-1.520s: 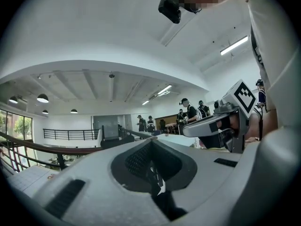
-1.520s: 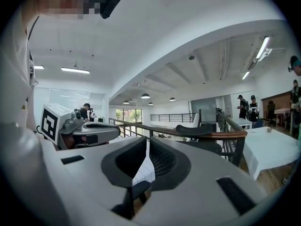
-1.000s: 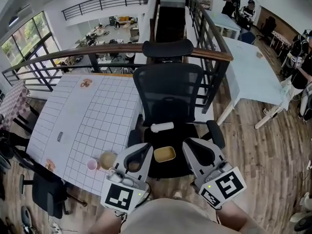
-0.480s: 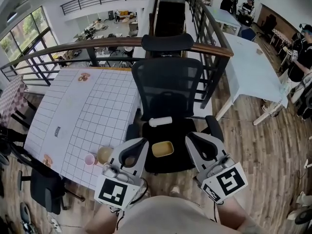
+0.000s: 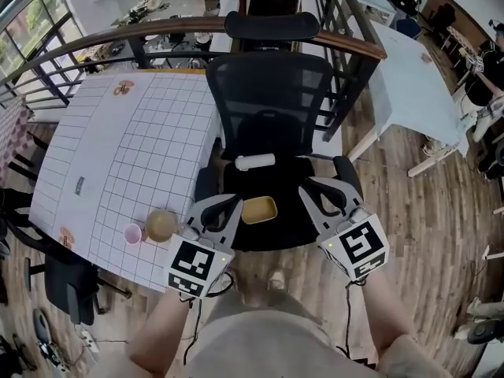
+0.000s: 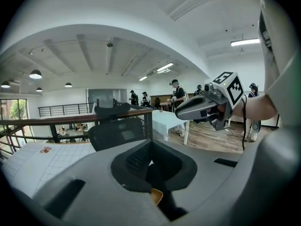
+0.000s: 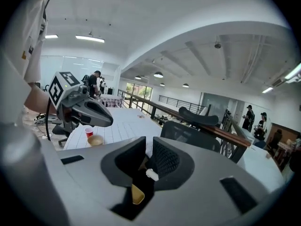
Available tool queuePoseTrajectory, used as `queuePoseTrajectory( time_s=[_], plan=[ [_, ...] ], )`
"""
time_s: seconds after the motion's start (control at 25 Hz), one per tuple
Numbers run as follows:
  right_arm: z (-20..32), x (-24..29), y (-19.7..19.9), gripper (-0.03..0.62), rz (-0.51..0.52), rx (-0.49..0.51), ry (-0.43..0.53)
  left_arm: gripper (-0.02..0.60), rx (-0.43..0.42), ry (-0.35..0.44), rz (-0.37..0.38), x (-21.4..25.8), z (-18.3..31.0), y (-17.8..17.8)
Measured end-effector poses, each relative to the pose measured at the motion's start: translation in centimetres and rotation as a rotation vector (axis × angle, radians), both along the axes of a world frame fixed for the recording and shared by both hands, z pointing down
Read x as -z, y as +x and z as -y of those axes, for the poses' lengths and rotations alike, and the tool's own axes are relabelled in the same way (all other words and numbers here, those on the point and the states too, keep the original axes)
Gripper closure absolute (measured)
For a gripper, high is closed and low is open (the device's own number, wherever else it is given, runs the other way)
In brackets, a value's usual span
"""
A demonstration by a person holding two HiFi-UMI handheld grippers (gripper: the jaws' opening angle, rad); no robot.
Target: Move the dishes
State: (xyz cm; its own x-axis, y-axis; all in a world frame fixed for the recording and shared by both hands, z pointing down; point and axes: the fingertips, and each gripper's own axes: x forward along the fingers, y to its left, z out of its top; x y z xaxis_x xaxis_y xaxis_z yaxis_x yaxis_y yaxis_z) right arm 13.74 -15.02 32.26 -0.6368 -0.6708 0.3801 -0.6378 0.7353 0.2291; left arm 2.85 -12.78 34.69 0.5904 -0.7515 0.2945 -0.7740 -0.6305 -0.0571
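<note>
Against half a second ago, the office chair (image 5: 268, 101) and both grippers sit higher in my head view, and more of the forearms and lap shows along the bottom edge. The people who stood beyond the chair's right have dropped out of the frame. The yellow rectangular dish (image 5: 259, 209) has not shifted: it lies flat on the front of the chair's seat, with a white cylinder (image 5: 255, 161) behind it, nearer the backrest.

The left gripper (image 5: 224, 203) hovers at the chair's front left. Its fingers (image 6: 84, 173) meet at the tips and clamp nothing. The dish is just beside those tips, toward the middle of the seat, not touching. In the left gripper view it shows as a yellow sliver low in the hollow between the fingers.

The right gripper (image 5: 324, 186) hangs over the chair's front right by the armrest. Its tips are drawn together too, and it is empty. The dish lies a little farther from it than from the left one.

Left of the chair, on the checked table (image 5: 134, 148), a tan bowl (image 5: 161, 225) and a pink cup (image 5: 132, 233) stand side by side near the edge
</note>
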Motion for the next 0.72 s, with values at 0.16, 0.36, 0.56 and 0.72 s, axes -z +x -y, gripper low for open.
queuePoseTrajectory(
  time_s=[0.16, 0.36, 0.56, 0.72],
  plan=[
    [2.1, -5.5, -0.3, 0.551, -0.018, 0.034, -0.141, 0.568, -0.009, -0.118, 0.039, -5.7, 1.4, 0.5],
    [3.3, -12.7, -1.0, 0.505, -0.119, 0.120, -0.281, 0.568, -0.019, -0.199, 0.114, -11.3, 2.9, 1.0],
    [3.7, -20.2, -1.7, 0.494, -0.242, 0.234, -0.428, 0.568, -0.073, -0.327, 0.134, -17.3, 3.6, 2.1],
    [3.2, -26.0, -2.0, 0.482, -0.334, 0.312, -0.501, 0.568, -0.123, -0.477, 0.122, -22.9, 2.6, 3.6]
  ],
)
